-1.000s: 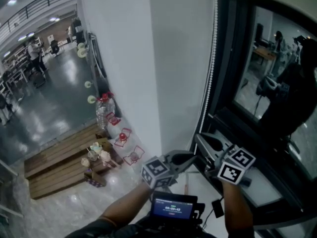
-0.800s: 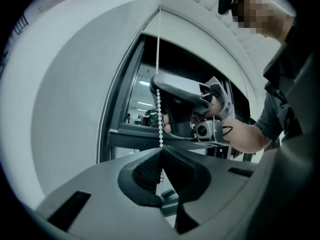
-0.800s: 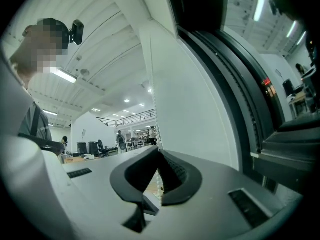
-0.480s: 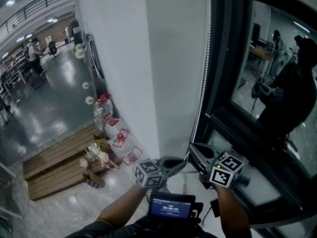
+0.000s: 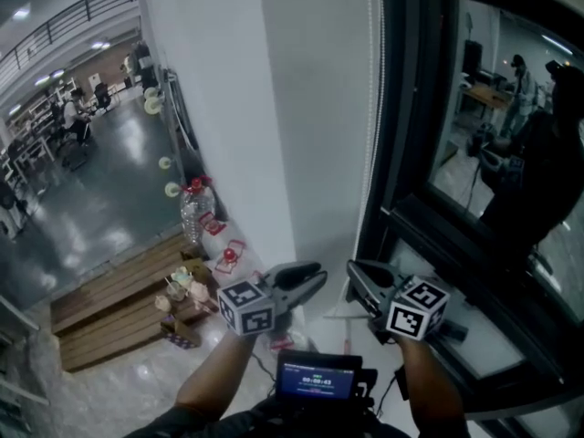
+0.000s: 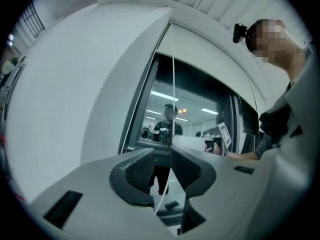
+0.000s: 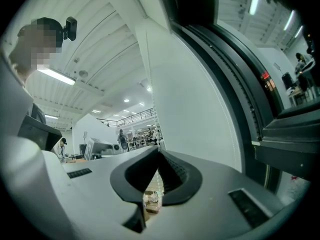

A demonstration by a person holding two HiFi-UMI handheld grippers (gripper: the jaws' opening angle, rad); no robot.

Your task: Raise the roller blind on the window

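A white bead chain (image 5: 372,135) hangs down the edge of the dark window frame (image 5: 411,108). My left gripper (image 5: 315,276) is held level beside the frame. In the left gripper view its jaws have just been opening, and the chain (image 6: 173,84) runs down through the gap of the left gripper (image 6: 162,156) without being pressed. My right gripper (image 5: 354,274) faces it, close by, and is shut. In the right gripper view the tips of the right gripper (image 7: 157,151) meet with nothing showing between them. A chain strand (image 7: 227,129) hangs to their right along the wall.
Wooden pallets (image 5: 119,308), a water bottle (image 5: 193,210) and red wire holders (image 5: 228,255) sit on the floor at the left. The window sill (image 5: 474,336) juts out at the right. A person (image 5: 538,172) is reflected in the glass. A small screen (image 5: 319,377) sits below my arms.
The left gripper has drawn back to the left, away from the right one, and its jaws have opened. The right gripper has sunk a little and stays shut.
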